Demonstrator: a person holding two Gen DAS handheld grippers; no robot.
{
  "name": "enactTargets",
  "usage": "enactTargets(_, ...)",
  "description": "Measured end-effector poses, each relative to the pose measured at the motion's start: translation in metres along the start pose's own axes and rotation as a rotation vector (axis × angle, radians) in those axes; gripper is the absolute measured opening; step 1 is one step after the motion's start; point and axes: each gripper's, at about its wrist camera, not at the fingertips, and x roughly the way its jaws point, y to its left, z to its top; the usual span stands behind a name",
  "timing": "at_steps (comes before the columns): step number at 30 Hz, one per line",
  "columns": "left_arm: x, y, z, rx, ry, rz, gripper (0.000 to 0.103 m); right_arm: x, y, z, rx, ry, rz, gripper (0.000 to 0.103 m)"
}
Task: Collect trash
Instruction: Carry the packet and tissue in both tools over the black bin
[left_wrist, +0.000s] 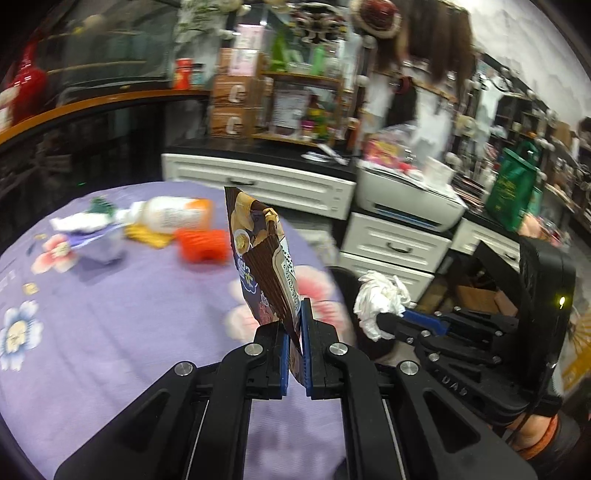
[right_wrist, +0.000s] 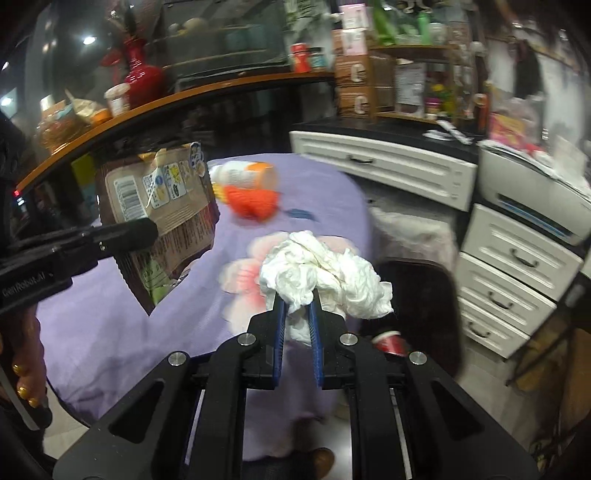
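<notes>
My left gripper (left_wrist: 294, 325) is shut on a brown snack wrapper (left_wrist: 260, 254) and holds it upright above the purple floral tablecloth (left_wrist: 110, 332). The wrapper also shows in the right wrist view (right_wrist: 162, 206), with the left gripper's finger (right_wrist: 122, 232) on it. My right gripper (right_wrist: 298, 306) is shut on a crumpled white tissue (right_wrist: 325, 273), held over the table's right edge. That tissue (left_wrist: 380, 299) and the right gripper (left_wrist: 391, 321) show at the right of the left wrist view.
On the far side of the table lie a white bottle with an orange cap (left_wrist: 177, 218), an orange object (left_wrist: 203, 245), a yellow wrapper (left_wrist: 147, 236) and a cup with white paper (left_wrist: 92, 236). White drawers (right_wrist: 509, 273) and a printer (left_wrist: 410, 199) stand to the right. A dark bin (right_wrist: 417, 295) holding a red cup (right_wrist: 391, 343) stands below the table edge.
</notes>
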Motion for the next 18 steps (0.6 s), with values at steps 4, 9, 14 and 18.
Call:
enactTargets(4, 0.024, -0.032, 0.006, 0.035, 0.026, -0.061, 0.006, -0.015, -0.031, -0.016, 0.029, -0.01, -0.064, 0.013)
enactTargets(9, 0.057, -0.071, 0.009, 0.065, 0.064, -0.124, 0.006, -0.025, -0.065, -0.031, 0.066, -0.023, -0.149, 0.013)
enactTargets(14, 0.095, -0.101, 0.008, 0.109, 0.111, -0.136, 0.006, -0.023, -0.103, -0.041, 0.135, -0.016, -0.213, 0.013)
enactTargets(18, 0.127, -0.113, 0.0, 0.119, 0.172, -0.135, 0.006, -0.011, -0.126, -0.049, 0.177, 0.012, -0.226, 0.013)
